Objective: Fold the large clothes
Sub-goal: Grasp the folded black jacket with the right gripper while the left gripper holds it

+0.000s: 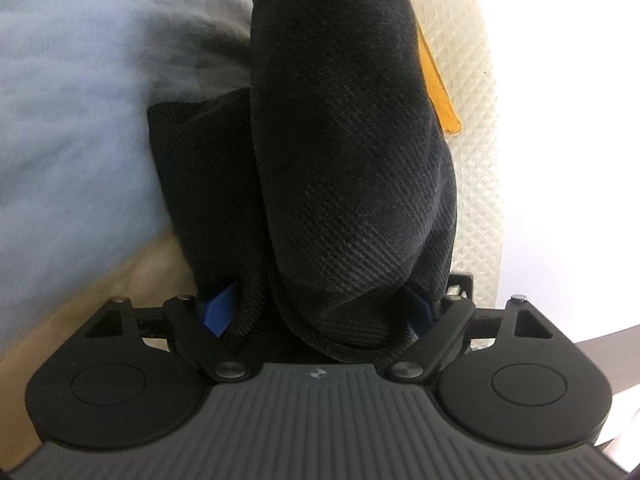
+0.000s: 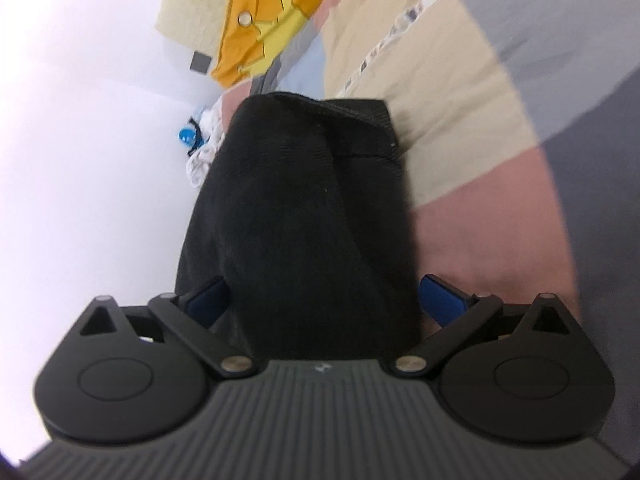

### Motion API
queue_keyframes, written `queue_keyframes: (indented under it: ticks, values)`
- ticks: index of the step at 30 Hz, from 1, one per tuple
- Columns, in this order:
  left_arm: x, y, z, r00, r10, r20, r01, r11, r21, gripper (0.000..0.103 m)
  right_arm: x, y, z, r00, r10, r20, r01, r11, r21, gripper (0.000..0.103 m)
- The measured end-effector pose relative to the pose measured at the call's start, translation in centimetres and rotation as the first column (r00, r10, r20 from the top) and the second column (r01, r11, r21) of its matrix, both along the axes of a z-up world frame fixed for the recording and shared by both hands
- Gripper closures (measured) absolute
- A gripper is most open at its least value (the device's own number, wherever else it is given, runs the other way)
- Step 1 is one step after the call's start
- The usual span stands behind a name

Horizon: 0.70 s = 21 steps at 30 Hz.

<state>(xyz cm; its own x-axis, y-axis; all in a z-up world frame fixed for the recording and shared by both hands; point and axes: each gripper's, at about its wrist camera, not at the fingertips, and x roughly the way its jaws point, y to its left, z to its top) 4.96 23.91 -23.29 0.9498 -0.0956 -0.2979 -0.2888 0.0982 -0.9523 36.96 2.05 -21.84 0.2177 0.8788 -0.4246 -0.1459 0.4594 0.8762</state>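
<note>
- Where the black garment (image 1: 344, 152) fills the middle of the left wrist view, it hides most of both blue pads (image 1: 218, 312) of the left hand-held gripper (image 1: 320, 312); only their corners show past the cloth.
- The left jaws stand wide with a thick fold of the garment bunched between them; whether the pads press on it I cannot tell, since the cloth covers the contact.
- In this view the garment's long axis runs straight away from the gripper, from the near hem up to the top edge, where it is cut off.
- A second, lower fold lies to the left of the main roll.
- Blurred pale blue cloth (image 1: 68, 128) lies left of the garment, a cream quilted mat (image 1: 472, 128) right of it, with an orange strip (image 1: 436, 80) at the garment's right edge.
- The right hand-held gripper (image 2: 324, 300) is spread wide, its blue pads (image 2: 442, 298) clear of the cloth on the right side and just beside it on the left; the garment (image 2: 308, 220) lies between them.
- There too the garment runs lengthwise away from the gripper, ending at a straight far edge.
- The right view is smeared; beyond the garment lie an orange and yellow cloth (image 2: 260, 24), a beige cloth (image 2: 448, 112) and a small blue item (image 2: 186, 136) too blurred to name.
</note>
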Motion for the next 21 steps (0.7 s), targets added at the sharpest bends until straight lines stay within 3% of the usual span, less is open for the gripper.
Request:
queue_keyframes:
  ticks: [4, 8, 10, 11, 15, 21]
  values:
    - [0.5, 0.2, 0.2, 1.0, 0.002, -0.004, -0.002, 1.0, -0.009, 0.016, 2.0, 2.6, -0.9, 0.994, 0.079, -0.078, -0.078, 0.997, 0.016, 0.0]
    - [0.7, 0.6, 0.4, 1.0, -0.012, -0.011, 0.012, 1.0, -0.004, 0.016, 2.3, 4.1, -0.3, 0.987, 0.146, -0.064, -0.148, 0.989, -0.018, 0.0]
    - [0.7, 0.7, 0.6, 1.0, -0.016, -0.014, 0.016, 1.0, -0.002, 0.016, 1.8, 4.7, 0.6, 0.986, 0.167, -0.014, -0.167, 0.985, -0.034, 0.014]
    - [0.7, 0.8, 0.7, 1.0, -0.017, -0.014, 0.017, 1.0, 0.001, 0.016, 1.5, 4.9, 1.1, 0.983, 0.182, 0.005, -0.182, 0.982, -0.042, 0.027]
    - [0.6, 1.3, 1.6, 0.999, -0.039, -0.012, 0.04, 0.998, 0.042, 0.018, 0.1, 4.2, 2.6, 0.983, 0.165, 0.075, -0.161, 0.985, -0.059, 0.05]
    - [0.1, 2.0, 3.3, 0.998, -0.061, -0.007, 0.062, 0.993, 0.103, 0.026, -1.8, 3.0, 4.8, 0.982, 0.12, 0.149, -0.115, 0.993, -0.041, 0.063]
